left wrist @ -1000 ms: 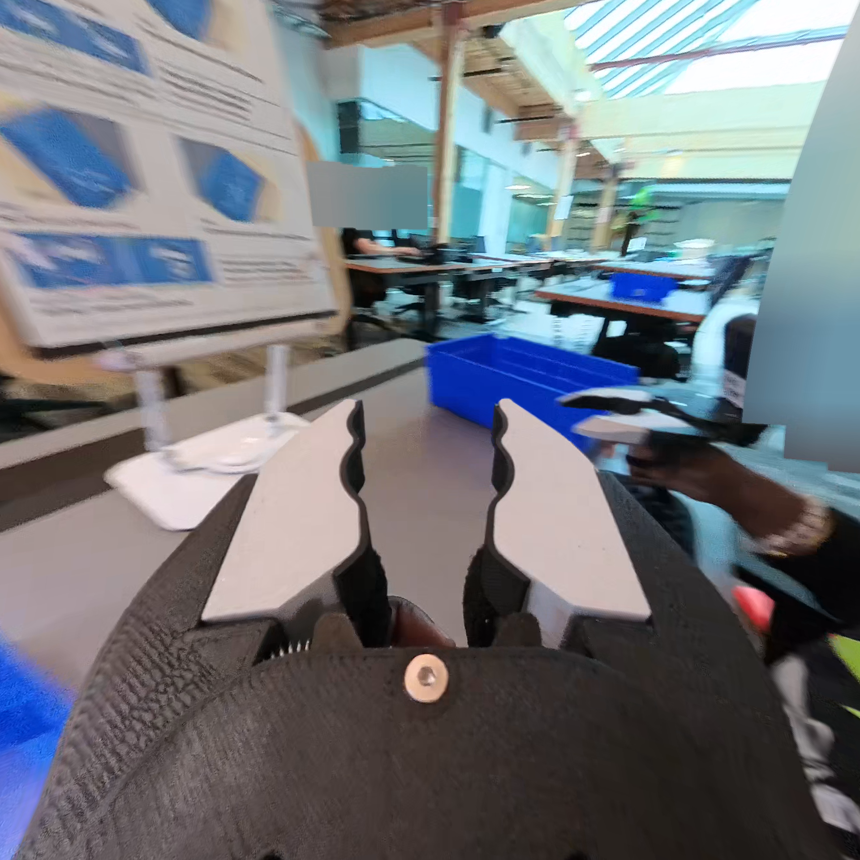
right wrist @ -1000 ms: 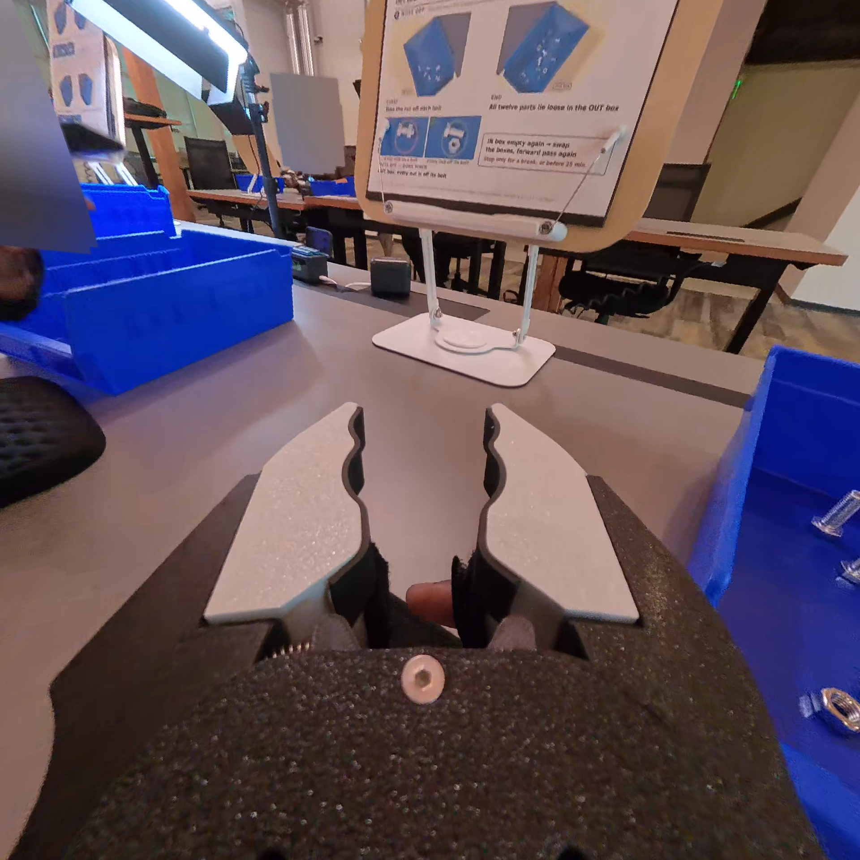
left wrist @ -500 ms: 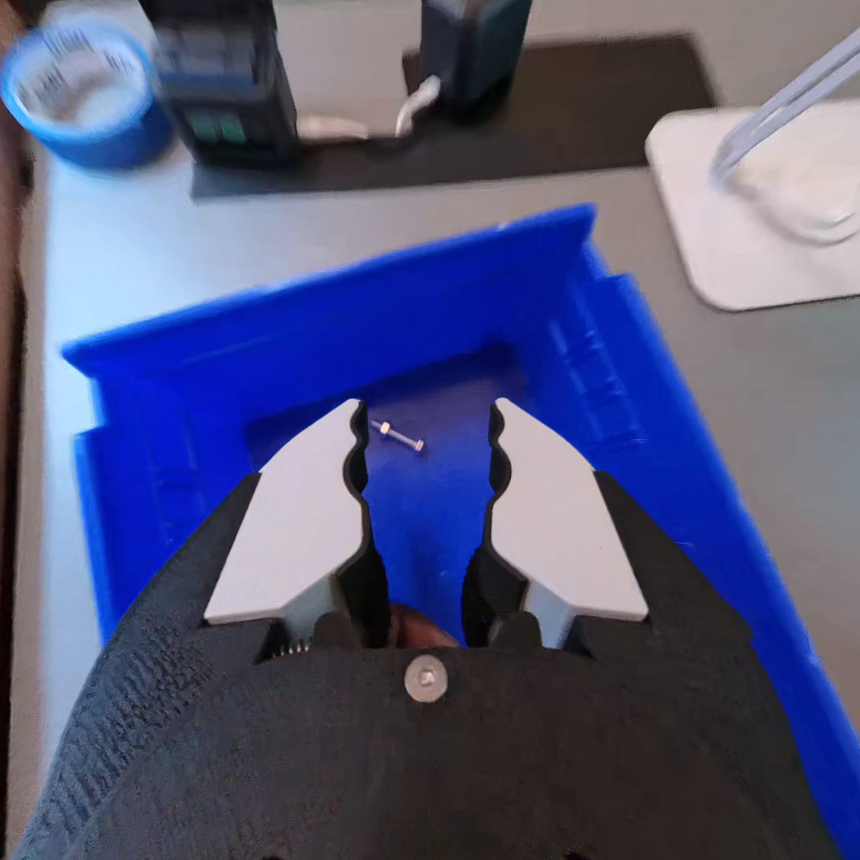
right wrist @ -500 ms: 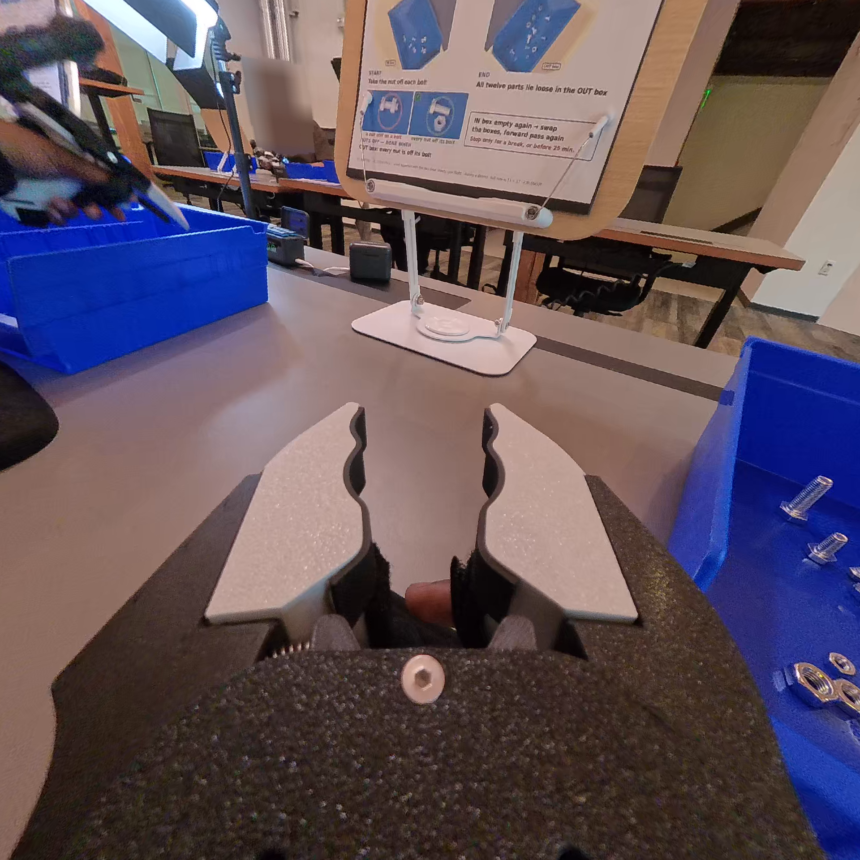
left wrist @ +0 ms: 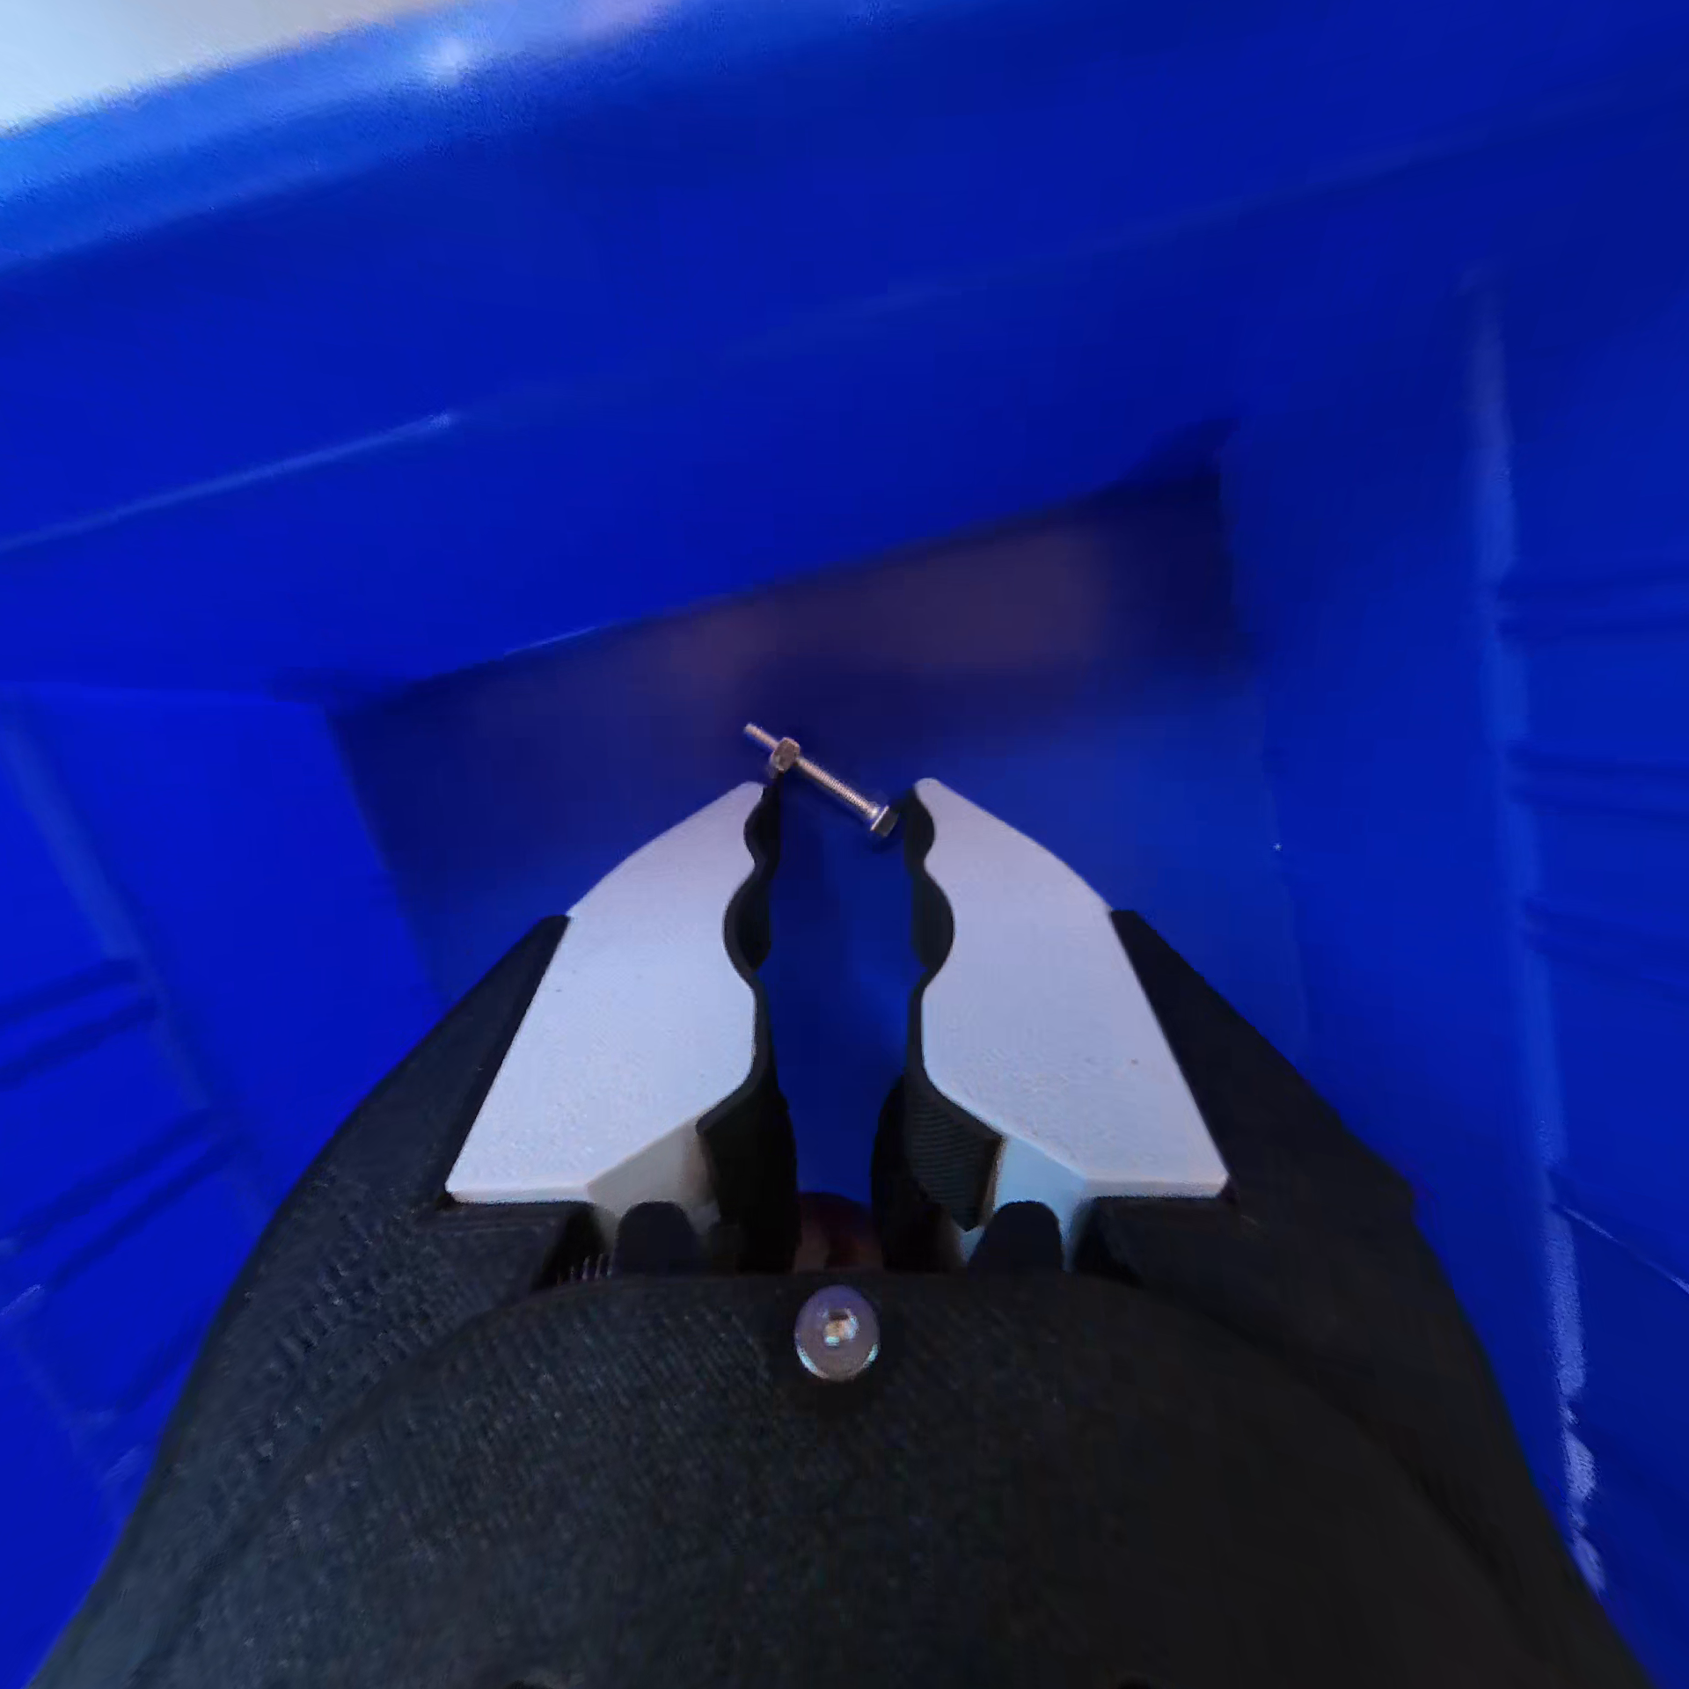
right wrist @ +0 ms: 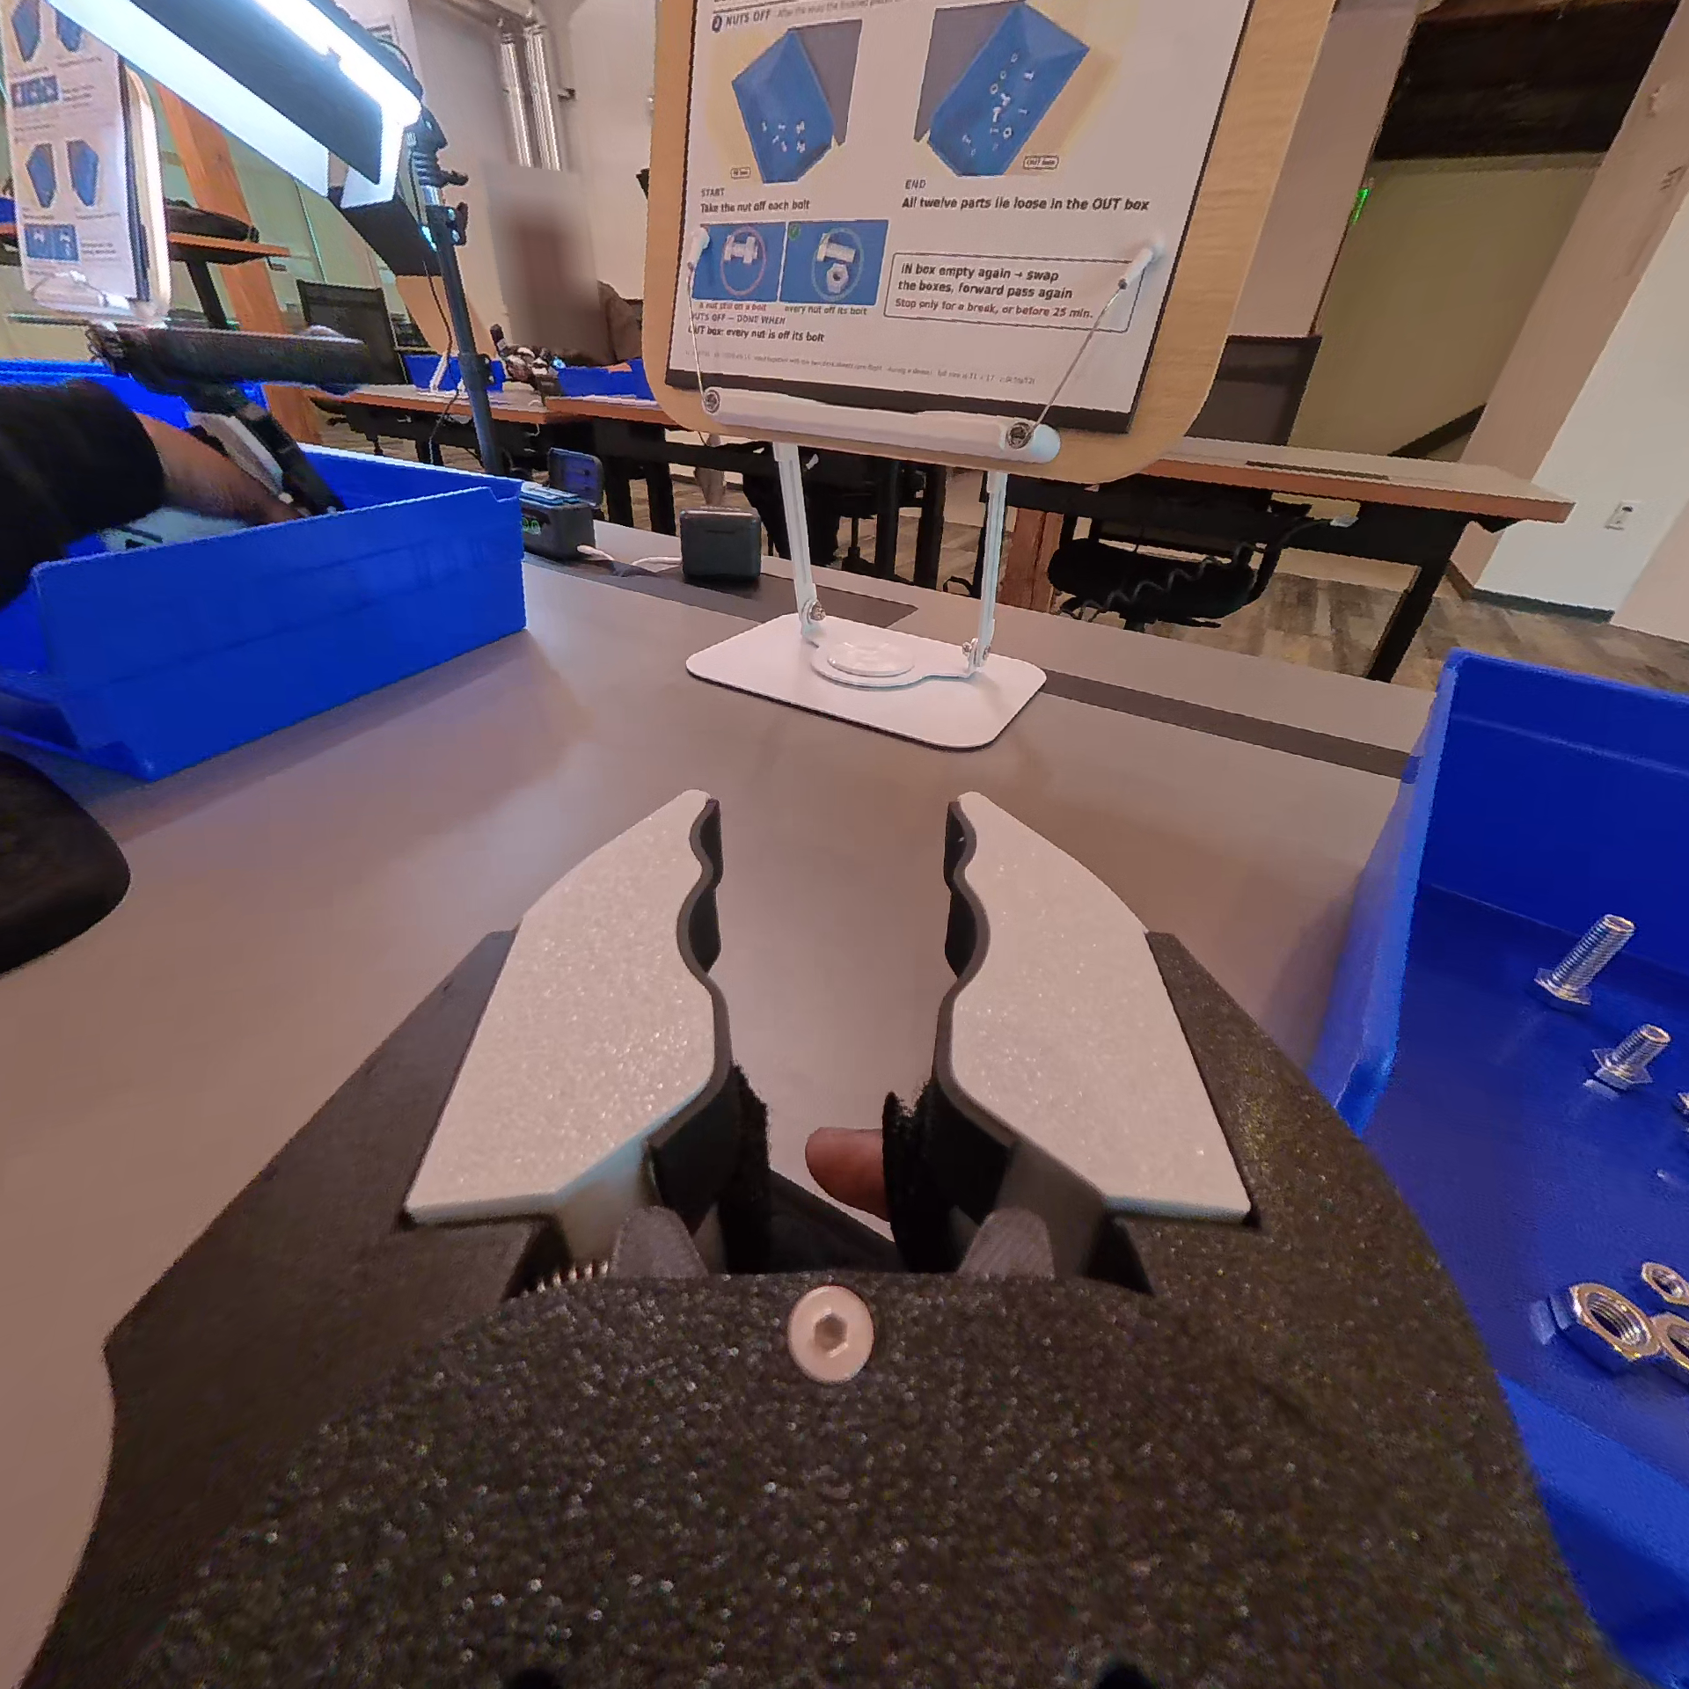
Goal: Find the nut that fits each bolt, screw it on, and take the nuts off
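Observation:
My left gripper (left wrist: 836, 793) is open, deep inside a blue bin (left wrist: 823, 475). A thin silver bolt with a small nut on it (left wrist: 816, 779) lies on the bin floor right at my fingertips, slanting across the gap. My right gripper (right wrist: 830, 809) is open and empty, low over the grey table (right wrist: 366, 859). To its right a second blue bin (right wrist: 1371, 960) holds loose bolts (right wrist: 1586, 960) and nuts (right wrist: 1604, 1322). The left gripper also shows far left in the right wrist view (right wrist: 274, 466), dipped into the first bin (right wrist: 274, 594).
A white stand (right wrist: 868, 667) with an instruction board (right wrist: 923, 201) sits at the table's back middle. Small black devices (right wrist: 720, 546) lie behind the left bin. A black object (right wrist: 46, 868) is at the left edge. Other desks and chairs stand beyond. The tips of one gripper are about 55 centimetres away from the tips of the other. To the black object (right wrist: 46, 868): right tips about 25 centimetres, left tips about 35 centimetres.
My left gripper has swung from facing the room to pointing down, then dropped into the blue bin up to the bolt. My right gripper has stayed almost still, drifting slightly.

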